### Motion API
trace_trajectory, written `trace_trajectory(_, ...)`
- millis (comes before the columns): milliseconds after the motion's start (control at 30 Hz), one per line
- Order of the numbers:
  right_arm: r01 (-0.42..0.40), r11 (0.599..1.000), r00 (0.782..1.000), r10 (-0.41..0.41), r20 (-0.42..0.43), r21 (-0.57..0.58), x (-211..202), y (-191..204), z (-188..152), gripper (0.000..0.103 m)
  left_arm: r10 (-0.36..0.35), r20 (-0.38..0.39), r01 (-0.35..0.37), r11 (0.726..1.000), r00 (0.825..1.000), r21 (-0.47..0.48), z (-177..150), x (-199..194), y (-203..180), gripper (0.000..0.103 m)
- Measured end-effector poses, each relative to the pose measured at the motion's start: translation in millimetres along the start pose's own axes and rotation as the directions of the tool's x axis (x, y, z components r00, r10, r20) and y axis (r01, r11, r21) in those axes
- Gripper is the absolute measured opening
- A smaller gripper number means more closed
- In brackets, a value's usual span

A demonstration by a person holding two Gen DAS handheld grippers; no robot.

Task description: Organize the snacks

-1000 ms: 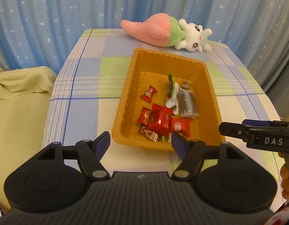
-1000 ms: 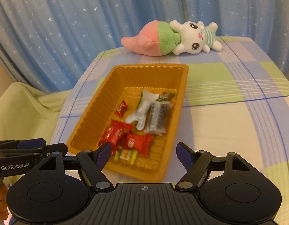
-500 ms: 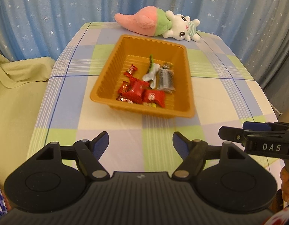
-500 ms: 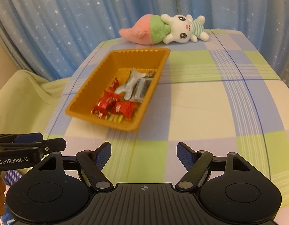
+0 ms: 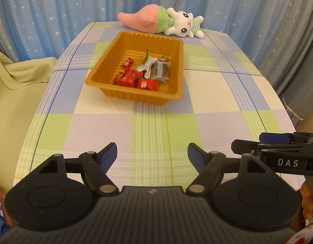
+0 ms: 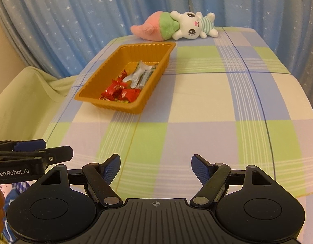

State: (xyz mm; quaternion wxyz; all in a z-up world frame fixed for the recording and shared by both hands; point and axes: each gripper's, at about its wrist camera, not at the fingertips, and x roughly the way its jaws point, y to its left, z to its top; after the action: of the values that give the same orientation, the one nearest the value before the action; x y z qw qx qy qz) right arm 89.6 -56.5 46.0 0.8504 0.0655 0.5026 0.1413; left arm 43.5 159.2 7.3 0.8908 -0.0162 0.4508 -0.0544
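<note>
TARGET: orange tray (image 5: 177,65) holding snacks (image 5: 136,78), on the checked tablecloth (image 5: 156,122) | BEARING: well ahead of both my grippers, long axis running away | NEARER: my left gripper (image 5: 152,152) | JAWS: left wide, empty; right gripper (image 6: 155,163) wide, empty

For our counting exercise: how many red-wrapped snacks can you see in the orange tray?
4. A small twist lies alone mid-tray; three red packets sit bunched by the orange tray's near wall: left, middle, right. They overlap, so more may be hidden.
</note>
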Motion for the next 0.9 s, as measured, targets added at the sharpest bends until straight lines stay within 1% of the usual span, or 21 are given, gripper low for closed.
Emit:
trace_trajectory(200,-0.004,1.0,1.0,0.004,0.005,0.0,-15,-6,-15,0.077,0.005,-0.003,-0.005,1.0,1.0,0.001,-16,-9,-13,0.075)
trace_trajectory(467,-0.005,1.0,1.0,0.005,0.003,-0.003,-27,-9,-28,0.077,0.008,0.0,-0.008,1.0,1.0,0.005,-30,-18,-24,0.075)
trace_trajectory(900,0.001,1.0,1.0,-0.001,0.012,0.004,-38,-18,-35,0.077,0.004,0.003,-0.004,1.0,1.0,0.02,-35,-22,-38,0.075)
